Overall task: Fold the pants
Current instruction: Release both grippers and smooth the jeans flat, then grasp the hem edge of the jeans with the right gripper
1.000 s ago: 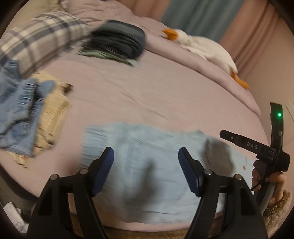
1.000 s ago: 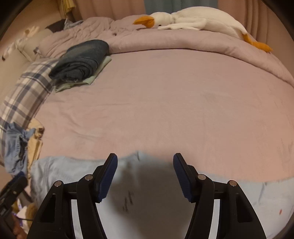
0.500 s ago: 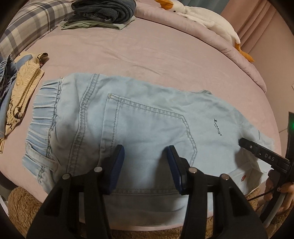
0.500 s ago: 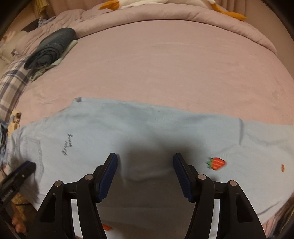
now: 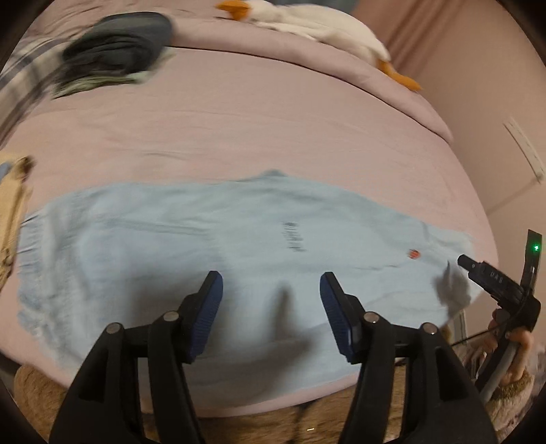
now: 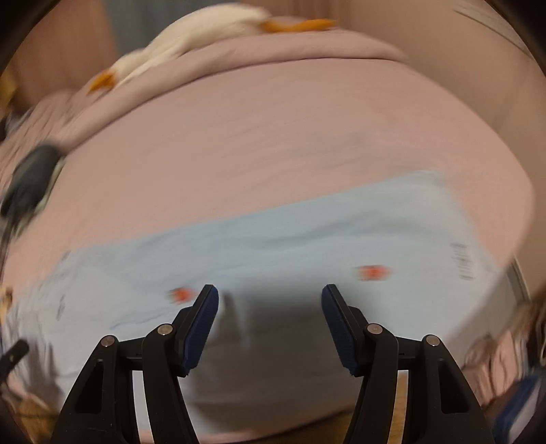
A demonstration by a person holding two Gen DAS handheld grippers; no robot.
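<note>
Light blue denim pants (image 5: 211, 246) lie flat across the near edge of the pink bed, waistband to the left, legs running right; they also show in the right wrist view (image 6: 307, 239) with small red strawberry patches. My left gripper (image 5: 271, 307) is open and empty above the pants' middle. My right gripper (image 6: 269, 317) is open and empty above the leg part; its body shows at the right edge of the left wrist view (image 5: 494, 276). Both views are motion-blurred.
A pile of folded dark clothes (image 5: 116, 47) lies at the far left of the pink bed (image 5: 273, 129). A white plush goose (image 5: 314, 24) lies along the far edge. A beige garment (image 5: 13, 205) lies left of the pants. A wall stands to the right.
Both grippers have swung rightwards along the pants and risen a little. The left gripper's jaws have opened wider. The right view now reaches the leg hems.
</note>
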